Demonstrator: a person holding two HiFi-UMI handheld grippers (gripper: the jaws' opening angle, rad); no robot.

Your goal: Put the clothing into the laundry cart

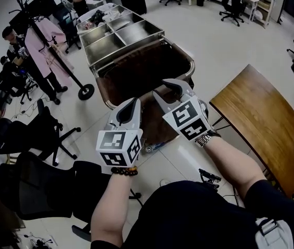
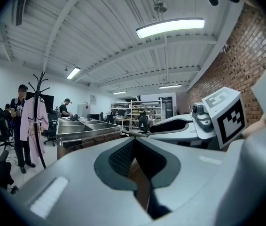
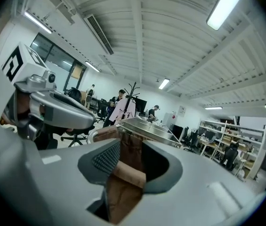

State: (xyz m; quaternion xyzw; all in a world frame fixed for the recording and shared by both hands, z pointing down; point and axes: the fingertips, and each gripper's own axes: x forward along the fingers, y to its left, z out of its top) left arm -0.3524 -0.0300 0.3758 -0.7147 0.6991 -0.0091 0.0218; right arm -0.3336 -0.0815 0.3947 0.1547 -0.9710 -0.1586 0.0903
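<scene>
1. The laundry cart is right in front of the person, at 12 o'clock from both claws. It is open on top, so things can drop into its brown bag.
2. The right claw is almost closed. It pinches a fold of brown cloth. I think it grips tight so the cloth will not slip.
3. The left claw sits just beside it, at 9 o'clock. Its jaws are close together too, and a thin bit of the same brown cloth shows in the gap. It looks pinched there as well.
4. Both claws point flat at the near edge of the cart. Two grips side by side keep the cloth spread out.
5. I cannot tell if the brown cloth is clothing or the edge of the cart's own bag.
6. Pink clothing hangs on a coat rack at 10 o'clock, well apart from the cart. It is not in the cart yet.
7. A wooden table stands at 3 o'clock.
</scene>
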